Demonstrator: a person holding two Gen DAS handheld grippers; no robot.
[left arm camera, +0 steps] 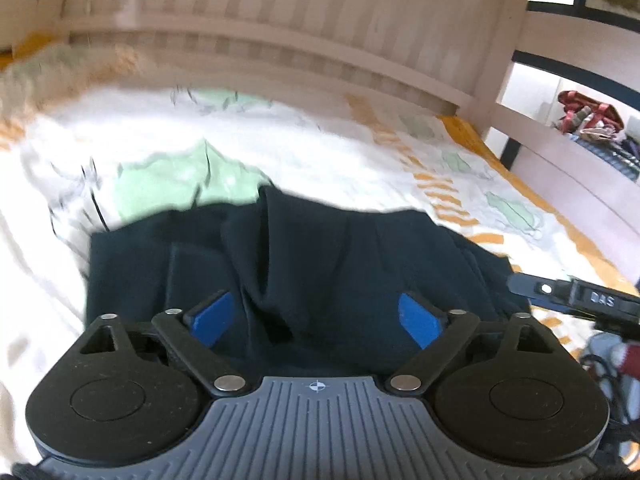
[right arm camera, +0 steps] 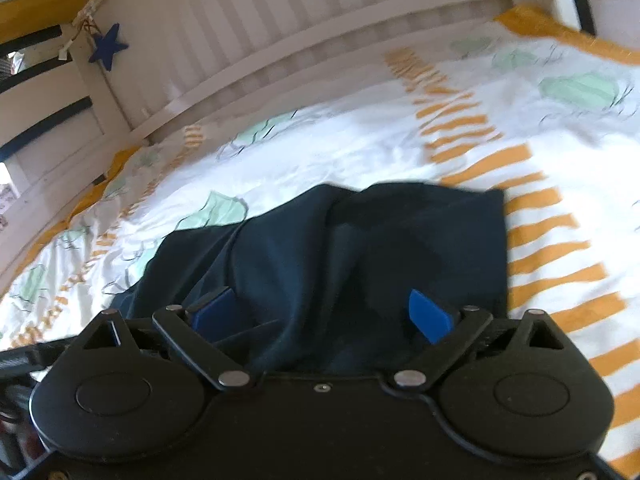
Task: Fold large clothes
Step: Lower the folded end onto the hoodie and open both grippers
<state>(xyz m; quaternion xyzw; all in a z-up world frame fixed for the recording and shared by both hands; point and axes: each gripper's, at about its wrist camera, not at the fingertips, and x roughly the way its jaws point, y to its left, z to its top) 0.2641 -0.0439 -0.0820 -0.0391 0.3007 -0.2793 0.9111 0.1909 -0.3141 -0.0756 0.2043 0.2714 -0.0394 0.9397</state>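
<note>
We see the dark navy garment (left arm camera: 304,264) lying folded and rumpled on the bed, on top of a white bedspread (left arm camera: 320,148) printed with pale green shapes and orange stripes. In the left wrist view its far edge runs roughly straight across, with soft ridges and a deep crease down the middle; in the right wrist view the same cloth (right arm camera: 360,248) shows a squared corner at the upper right.

Our left gripper (left arm camera: 316,316) hovers over the near part of the garment with its jaws spread wide; the blue pads (left arm camera: 212,316) stand well apart and nothing is pinched between them. Our right gripper (right arm camera: 324,314) is the same: jaws wide, blue pads (right arm camera: 430,314) clear of any grip, the fabric only lying beneath them. Part of the right gripper also pokes into the left view at the right edge.

Beyond the bedspread rises a pale slatted bed rail (left arm camera: 280,28). A blue star (right arm camera: 108,46) hangs on the rail post in the right view, and a shelf with a red bag (left arm camera: 588,114) shows at the far right of the left view.
</note>
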